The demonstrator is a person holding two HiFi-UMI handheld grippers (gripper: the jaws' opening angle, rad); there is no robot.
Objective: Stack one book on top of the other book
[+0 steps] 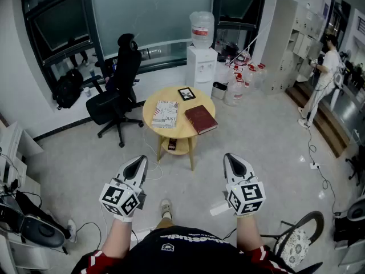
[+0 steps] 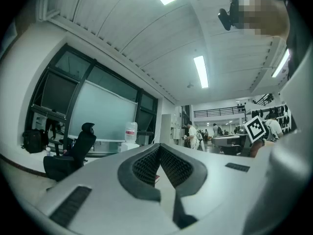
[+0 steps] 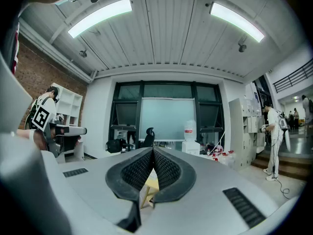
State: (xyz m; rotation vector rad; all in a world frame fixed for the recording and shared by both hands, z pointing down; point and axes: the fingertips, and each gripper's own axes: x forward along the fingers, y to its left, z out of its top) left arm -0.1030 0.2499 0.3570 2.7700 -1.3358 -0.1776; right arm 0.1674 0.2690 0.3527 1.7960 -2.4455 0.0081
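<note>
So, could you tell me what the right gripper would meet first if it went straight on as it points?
Probably the round pale wooden table, well ahead of the right gripper; the way until there looks free, though the gripper might pass above it.

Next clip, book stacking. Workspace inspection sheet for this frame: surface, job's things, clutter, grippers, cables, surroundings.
Surface: round wooden table with a lower shelf, standing ahead of both grippers.
Job's things: patterned book and dark red book lie flat side by side on the table, not stacked.
Clutter: small framed picture near the table's far edge; a small dark item on the lower shelf, too small to identify.
Grippers: left gripper and right gripper are both shut, empty, and short of the table.
Cables: white cable across the floor at right.
Surroundings: office chair, water dispenser, a person standing far right.
</note>
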